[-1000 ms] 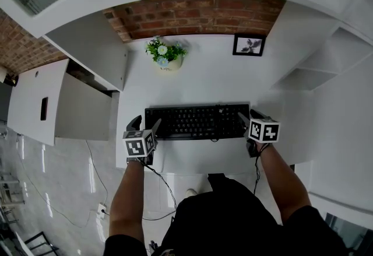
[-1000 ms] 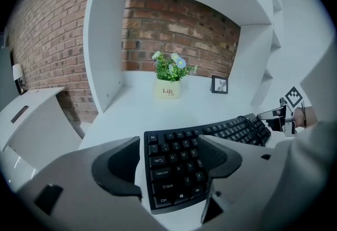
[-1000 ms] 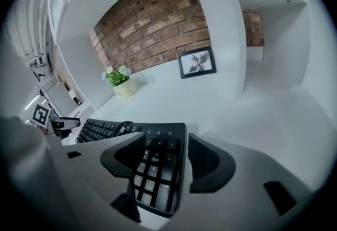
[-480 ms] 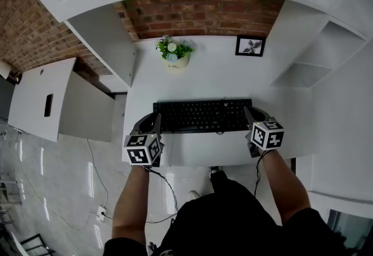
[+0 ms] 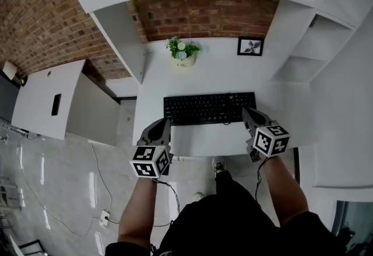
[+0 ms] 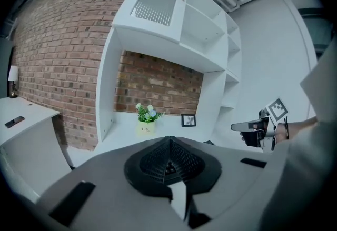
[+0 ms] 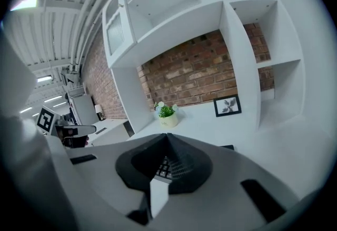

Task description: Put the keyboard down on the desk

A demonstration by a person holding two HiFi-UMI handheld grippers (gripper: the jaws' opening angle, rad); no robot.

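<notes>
The black keyboard (image 5: 210, 108) lies flat on the white desk (image 5: 221, 71), parallel to its front edge. My left gripper (image 5: 162, 127) hangs off the keyboard's left front corner, just past the desk edge, with its jaws shut and empty. My right gripper (image 5: 249, 115) is by the keyboard's right end, drawn back from it, also shut on nothing. In the left gripper view the left gripper's (image 6: 168, 140) pads meet in a point. In the right gripper view the right gripper's (image 7: 167, 138) pads meet too, with a few keyboard (image 7: 164, 168) keys showing low behind them.
A potted flower (image 5: 182, 53) and a small picture frame (image 5: 250, 46) stand at the back of the desk by the brick wall. White shelf walls flank the desk. A low white cabinet (image 5: 52, 97) stands at left. A cable (image 5: 99, 190) runs over the floor.
Both grippers let go of the keyboard's ends, drew back toward the person and closed. The keyboard stays lying on the desk.
</notes>
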